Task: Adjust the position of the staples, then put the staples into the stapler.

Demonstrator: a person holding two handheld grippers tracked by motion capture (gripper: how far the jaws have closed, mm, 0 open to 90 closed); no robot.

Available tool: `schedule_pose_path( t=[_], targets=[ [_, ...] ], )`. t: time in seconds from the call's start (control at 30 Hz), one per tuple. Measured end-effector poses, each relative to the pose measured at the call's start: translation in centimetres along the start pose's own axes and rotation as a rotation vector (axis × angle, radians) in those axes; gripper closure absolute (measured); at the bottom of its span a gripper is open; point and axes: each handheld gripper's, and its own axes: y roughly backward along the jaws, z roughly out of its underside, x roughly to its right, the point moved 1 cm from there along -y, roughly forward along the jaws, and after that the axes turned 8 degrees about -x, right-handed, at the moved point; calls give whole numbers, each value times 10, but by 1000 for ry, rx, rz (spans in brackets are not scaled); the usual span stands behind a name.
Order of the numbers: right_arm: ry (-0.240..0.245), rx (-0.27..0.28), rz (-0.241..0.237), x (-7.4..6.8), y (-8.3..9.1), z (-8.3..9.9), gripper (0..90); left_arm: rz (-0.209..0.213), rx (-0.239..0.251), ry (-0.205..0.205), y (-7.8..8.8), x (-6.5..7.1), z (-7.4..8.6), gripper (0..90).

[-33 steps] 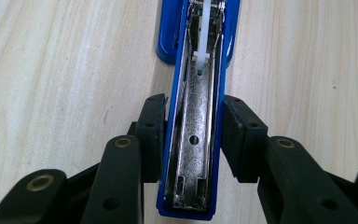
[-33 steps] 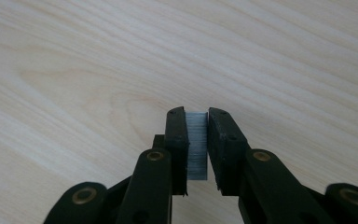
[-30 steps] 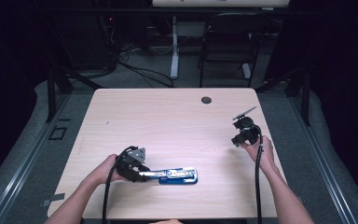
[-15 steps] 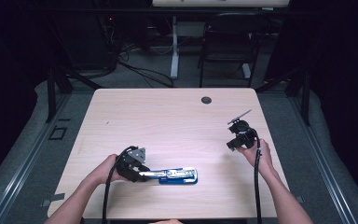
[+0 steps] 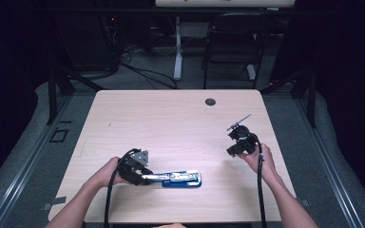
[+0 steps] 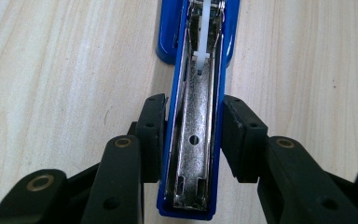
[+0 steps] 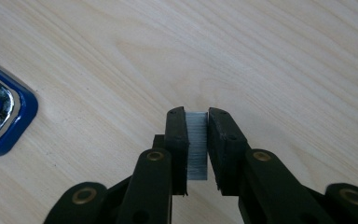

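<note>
A blue stapler (image 5: 180, 179) lies opened near the table's front edge, its metal staple channel (image 6: 196, 163) facing up. My left gripper (image 5: 147, 176) is shut on the stapler's end, one pad pressing on each blue side (image 6: 193, 119). Over the right part of the table, my right gripper (image 5: 231, 152) is held above the wood, apart from the stapler. It is shut on a short grey strip of staples (image 7: 196, 144), pinched upright between its pads (image 7: 196, 123). A blue corner of the stapler (image 7: 4, 116) shows at the left edge of the right gripper view.
The light wooden table (image 5: 171, 123) has a small black round grommet (image 5: 210, 101) near its far edge. Beyond the table stand a dark chair (image 5: 233, 42) and floor cables. Cables trail from both grippers toward the near edge.
My right gripper has shifted a little to the left and toward the near edge, still holding the staple strip. The left gripper and stapler have stayed still.
</note>
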Motion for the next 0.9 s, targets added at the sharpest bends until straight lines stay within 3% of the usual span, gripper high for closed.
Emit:
schedule_pose_path(
  t=[0.9],
  targets=[
    [181, 18, -77, -39, 3, -9, 786, 14, -5, -16, 1, -1, 0, 630]
  ],
)
